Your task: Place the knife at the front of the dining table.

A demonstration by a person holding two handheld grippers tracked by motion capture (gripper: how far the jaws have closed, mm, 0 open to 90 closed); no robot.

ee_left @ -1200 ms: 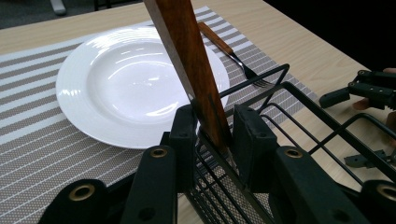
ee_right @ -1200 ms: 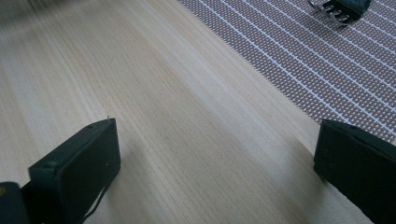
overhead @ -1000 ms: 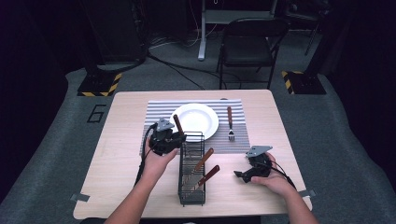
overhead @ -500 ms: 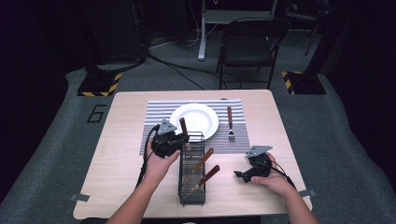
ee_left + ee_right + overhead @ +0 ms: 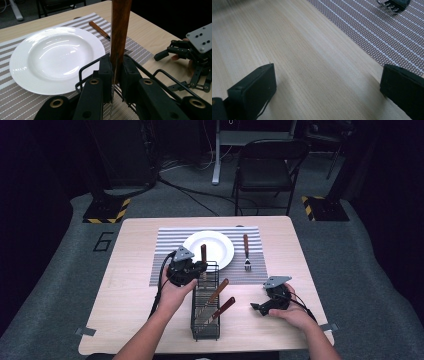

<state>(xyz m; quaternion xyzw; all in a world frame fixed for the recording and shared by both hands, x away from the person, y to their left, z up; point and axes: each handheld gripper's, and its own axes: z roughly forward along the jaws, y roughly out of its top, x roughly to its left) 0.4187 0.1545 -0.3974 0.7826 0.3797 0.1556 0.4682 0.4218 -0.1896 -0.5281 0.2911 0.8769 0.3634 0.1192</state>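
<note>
My left gripper (image 5: 201, 266) (image 5: 115, 62) is shut on a wooden-handled utensil (image 5: 203, 252) (image 5: 120, 30). Its jaws have just been closing on it. The utensil stands upright with its metal end pointing down at the far end of the black wire rack (image 5: 205, 322) (image 5: 165, 74). Two more wooden-handled utensils (image 5: 218, 291) lean inside the rack. My right gripper (image 5: 256, 307) (image 5: 327, 87) rests open on the table to the right of the rack, with only bare wood between its jaws.
A white plate (image 5: 220, 245) (image 5: 55, 55) sits on a striped placemat (image 5: 165, 255) just beyond the rack. A wooden-handled fork (image 5: 246, 252) (image 5: 98, 28) lies on the mat to the plate's right. A folding chair (image 5: 267, 170) stands behind the table.
My left gripper and the upright utensil have shifted a little to the right, toward the rack's far end. The right hand has stayed in place.
</note>
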